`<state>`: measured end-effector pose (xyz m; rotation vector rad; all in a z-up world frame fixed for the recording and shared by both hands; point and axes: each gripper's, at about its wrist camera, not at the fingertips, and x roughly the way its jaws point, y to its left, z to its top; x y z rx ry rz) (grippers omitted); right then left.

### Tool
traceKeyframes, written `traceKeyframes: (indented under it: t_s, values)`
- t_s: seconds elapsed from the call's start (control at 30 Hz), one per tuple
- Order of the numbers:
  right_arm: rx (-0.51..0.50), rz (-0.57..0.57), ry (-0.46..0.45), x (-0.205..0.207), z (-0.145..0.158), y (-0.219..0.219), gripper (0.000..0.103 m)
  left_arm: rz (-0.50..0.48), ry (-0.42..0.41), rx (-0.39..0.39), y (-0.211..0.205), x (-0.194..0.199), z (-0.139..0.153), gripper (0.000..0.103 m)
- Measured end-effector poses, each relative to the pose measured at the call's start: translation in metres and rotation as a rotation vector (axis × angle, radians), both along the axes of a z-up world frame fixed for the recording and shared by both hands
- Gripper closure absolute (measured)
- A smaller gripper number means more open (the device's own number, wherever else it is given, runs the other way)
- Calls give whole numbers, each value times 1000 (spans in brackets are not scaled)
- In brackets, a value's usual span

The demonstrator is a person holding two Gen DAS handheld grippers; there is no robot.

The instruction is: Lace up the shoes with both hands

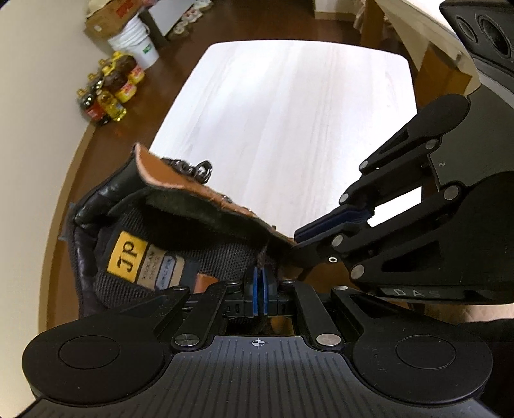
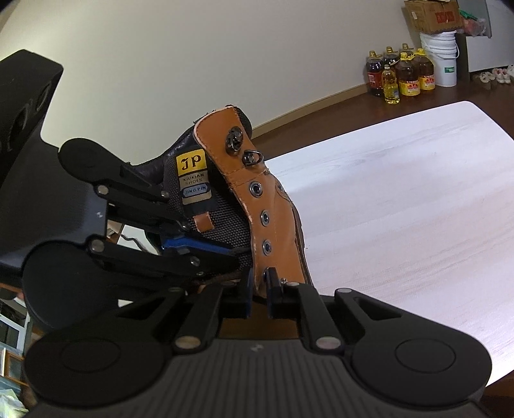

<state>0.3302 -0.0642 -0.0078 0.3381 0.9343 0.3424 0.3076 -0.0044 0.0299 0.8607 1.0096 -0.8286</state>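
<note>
On pale woodgrain table [image 2: 401, 199], tan leather boot [image 2: 244, 180], mesh-lined.

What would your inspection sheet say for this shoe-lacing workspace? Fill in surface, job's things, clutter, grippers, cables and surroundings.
Surface: white wood-grain table, bare where visible.
Job's things: tan boot with a black collar, its visible eyelets unlaced; dark brown lace.
Clutter: nothing seen on the table.
Grippers: left gripper shut on the lace; right gripper has the boot's eyelet flap edge between its fingers, but whether it is pressing cannot be told.
Cables: nothing seen.
Surroundings: dark wooden floor; oil bottles, a white bucket and a cardboard box by the wall.
</note>
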Motion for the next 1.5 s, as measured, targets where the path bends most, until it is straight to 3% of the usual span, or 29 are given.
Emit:
traceKeyframes:
  t_s: [0.13, 0.3, 0.57, 0.63, 0.7, 0.8, 0.97, 1.1, 1.23, 1.37, 1.5]
  values:
    - [56, -16, 20, -1, 0, -11, 92, -18, 6, -26, -3, 2, 0, 100]
    - [232, -131, 62, -3, -6, -48, 87, -65, 5, -47, -6, 1, -2, 100]
    - [588, -281, 190, 11, -47, -80, 87, -68, 7, -61, -9, 0, -6, 99]
    - [656, -308, 221, 14, -57, -83, 88, -64, 9, -66, -9, 0, -6, 99]
    - [739, -335, 252, 16, -66, -88, 98, -53, 16, -73, -7, 2, -6, 99]
    - [751, -341, 257, 17, -64, -95, 100, -12, 43, -107, 1, 3, -1, 97]
    - [660, -395, 209, 11, -40, -120, 100, 44, 55, -142, 40, -20, 24, 95]
    - [457, -425, 149, 5, -11, -151, 100, 112, 40, -88, 83, -24, 26, 94]
    - [321, -470, 132, -1, 7, -178, 100, 149, 18, -33, 117, -23, 20, 89]
    - [51, -495, 99, -3, 24, -188, 100, 77, 5, -4, 126, -15, 0, 87]
    - [-133, -510, 101, 1, 35, -197, 100, -34, -5, -23, 120, -16, -12, 85]
